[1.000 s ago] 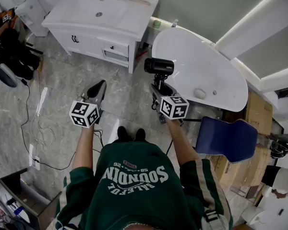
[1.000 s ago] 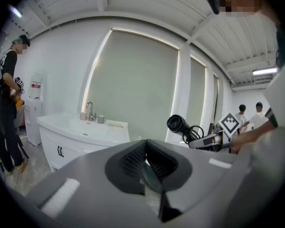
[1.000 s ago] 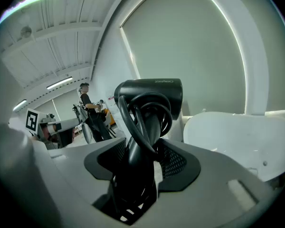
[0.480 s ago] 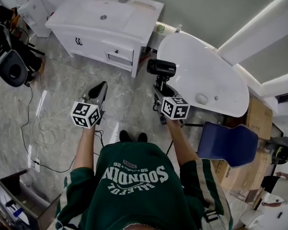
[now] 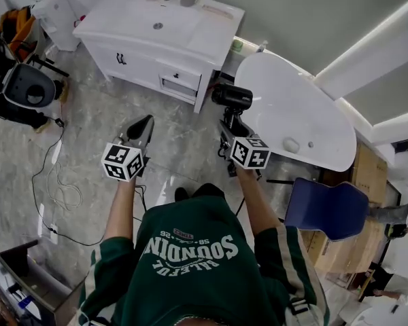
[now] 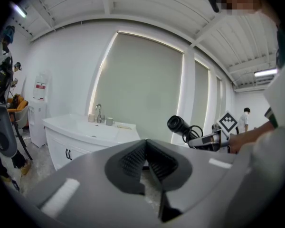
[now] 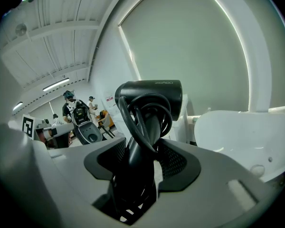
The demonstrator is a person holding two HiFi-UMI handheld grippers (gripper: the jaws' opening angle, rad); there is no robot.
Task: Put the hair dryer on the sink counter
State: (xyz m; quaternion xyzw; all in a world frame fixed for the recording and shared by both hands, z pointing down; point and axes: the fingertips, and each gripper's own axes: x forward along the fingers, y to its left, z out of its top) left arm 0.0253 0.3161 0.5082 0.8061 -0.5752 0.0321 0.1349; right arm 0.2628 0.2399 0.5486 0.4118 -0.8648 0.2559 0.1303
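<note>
- One black dryer (image 5: 232, 98), its cord (image 7: 133, 109) looped round the handle, stood upright in mid-air, short of the counter (image 5: 214, 38).
- The right gripper (image 5: 226, 126) clamped its handle.
- The left gripper (image 5: 141, 123) was closed on nothing.
- Against a second earlier, the counter lay nearer the dryer, and the grip was unchanged.

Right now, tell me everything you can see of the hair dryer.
The hair dryer is black, matte plastic by its look, with a short barrel level on top and a handle pointing down. Its black cord is wound in loops round the handle. The right gripper is shut on handle and cord, holding it upright in the air above the floor. Nothing else touches it; it is not yet on the sink counter.
</note>
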